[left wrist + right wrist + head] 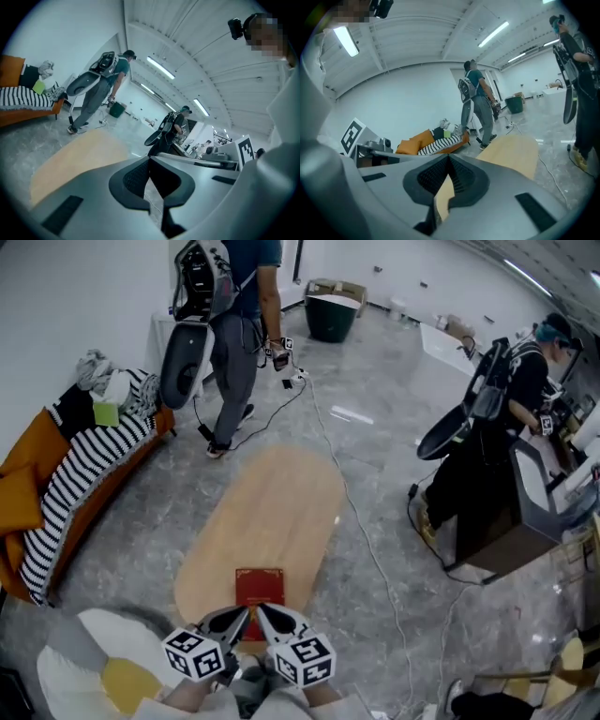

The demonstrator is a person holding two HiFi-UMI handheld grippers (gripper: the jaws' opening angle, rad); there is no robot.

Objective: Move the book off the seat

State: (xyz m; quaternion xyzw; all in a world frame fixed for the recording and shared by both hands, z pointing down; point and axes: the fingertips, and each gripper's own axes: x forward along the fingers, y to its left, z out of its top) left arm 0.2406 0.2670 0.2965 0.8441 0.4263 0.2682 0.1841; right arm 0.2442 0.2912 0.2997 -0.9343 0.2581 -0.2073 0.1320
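Beside the oval wooden seat (272,512) a cable (361,531) trails over the grey floor, an orange sofa (23,479) at the left carries a striped blanket (84,474), and one person (234,343) stands beyond the seat's far end while another (497,427) bends at a desk on the right. A dark green bin (330,320) sits by the far wall, its contents too distant to tell. The red book (260,586) lies flat on the seat's near end, and over its near edge hang the left gripper (239,618) and the right gripper (269,615), each with its jaws pressed together on nothing.
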